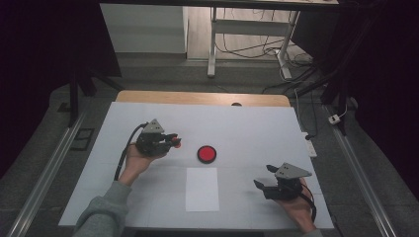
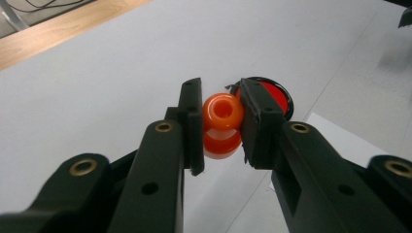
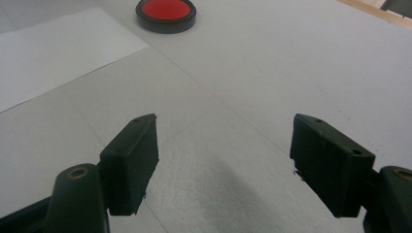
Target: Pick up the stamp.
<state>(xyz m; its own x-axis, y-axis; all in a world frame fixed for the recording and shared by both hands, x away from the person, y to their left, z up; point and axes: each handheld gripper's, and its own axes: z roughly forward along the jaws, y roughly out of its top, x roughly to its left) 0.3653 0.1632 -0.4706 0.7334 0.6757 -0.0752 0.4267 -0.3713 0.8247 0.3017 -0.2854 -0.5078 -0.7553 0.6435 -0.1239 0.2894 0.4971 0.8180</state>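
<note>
My left gripper (image 2: 221, 127) is shut on a glossy orange bead-like piece (image 2: 222, 124) with a hole through it, pinched between both pads above the white board. In the high view the left gripper (image 1: 174, 140) hovers left of centre, with the orange piece (image 1: 177, 144) at its tips. A red disc with a black rim (image 1: 206, 154) lies on the board just right of it; the red disc (image 2: 274, 94) peeks out behind the right jaw. My right gripper (image 3: 223, 155) stands open with nothing between its jaws, low over the board at the right gripper (image 1: 263, 177) spot near the front right. The red disc (image 3: 165, 13) lies far ahead of it.
A white sheet of paper (image 1: 202, 189) lies at the front centre of the white board (image 1: 247, 128). A strip of wooden table (image 1: 197, 98) runs along the far edge. Beyond it are a desk frame and cables (image 1: 276, 54) on the floor.
</note>
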